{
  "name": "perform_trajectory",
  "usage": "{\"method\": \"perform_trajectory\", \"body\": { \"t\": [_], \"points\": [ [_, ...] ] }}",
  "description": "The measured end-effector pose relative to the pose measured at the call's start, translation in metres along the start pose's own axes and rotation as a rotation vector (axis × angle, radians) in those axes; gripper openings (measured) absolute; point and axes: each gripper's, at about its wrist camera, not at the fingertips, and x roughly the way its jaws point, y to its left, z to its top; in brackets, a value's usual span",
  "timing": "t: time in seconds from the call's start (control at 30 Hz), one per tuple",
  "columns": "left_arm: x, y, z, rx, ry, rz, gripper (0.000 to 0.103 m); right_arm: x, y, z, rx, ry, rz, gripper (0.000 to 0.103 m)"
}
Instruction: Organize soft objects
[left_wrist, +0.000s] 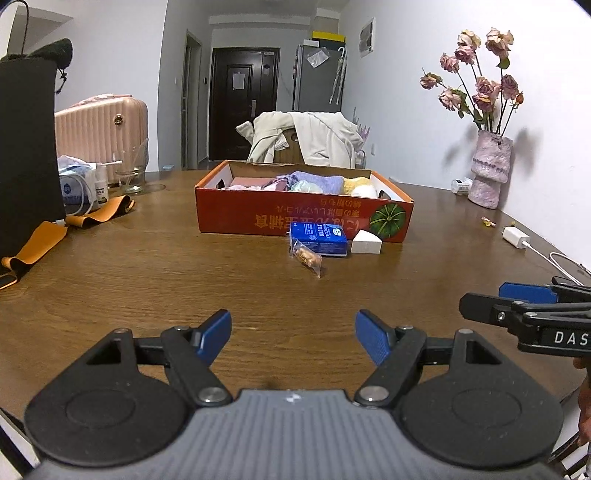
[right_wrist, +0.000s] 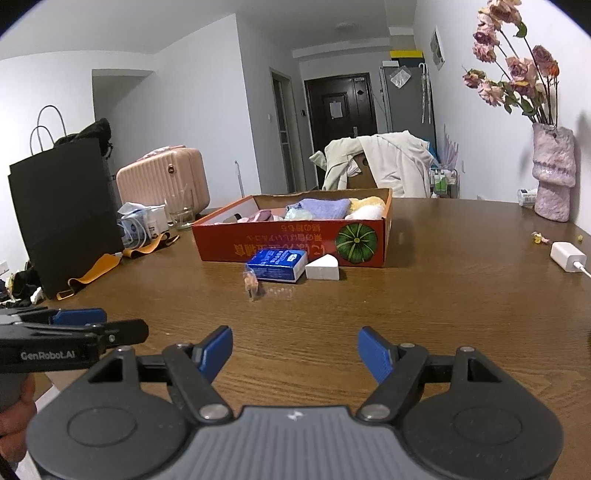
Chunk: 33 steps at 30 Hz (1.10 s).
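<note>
Wooden table (left_wrist: 147, 266) carries the whole setup; most of its near half is bare, which leaves working room for both tools. Orange cardboard box (left_wrist: 258, 216) sits mid-table with its open top facing up, evidently the collection bin: soft cloth items (right_wrist: 325, 208) in purple, pink, pale green and yellow already lie packed side by side inside it. Just in front of the box's near wall, three pieces remain outside on the tabletop: a blue tissue pack (right_wrist: 277, 265), a white wedge-shaped sponge (right_wrist: 323, 269) touching or just beside its right end, and a small clear-wrapped snack (right_wrist: 252, 284) slightly nearer the tools. Judgement: these are the leftovers to sort, lined up by the box for short transfers. Left gripper (left_wrist: 293, 338) hangs low over the near table edge, jaws spread wide, nothing between them. Right gripper (right_wrist: 295, 350) sits alongside it in the same posture, wide and empty. Both aim at the box, well apart from any item, so no pick looks begun.
</note>
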Motion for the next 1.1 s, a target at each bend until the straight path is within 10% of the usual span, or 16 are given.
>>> {"method": "perform_trajectory", "body": {
  "t": [0.6, 1.1],
  "points": [
    [0.094, -0.011, 0.037, -0.004, 0.082, -0.043, 0.071, 0.089, -0.024, 0.041, 0.034, 0.062, 0.002, 0.073],
    [0.179, -0.005, 0.057, -0.04, 0.184, -0.105, 0.024, 0.204, -0.043, 0.076, 0.084, 0.148, 0.027, 0.04]
  ]
}}
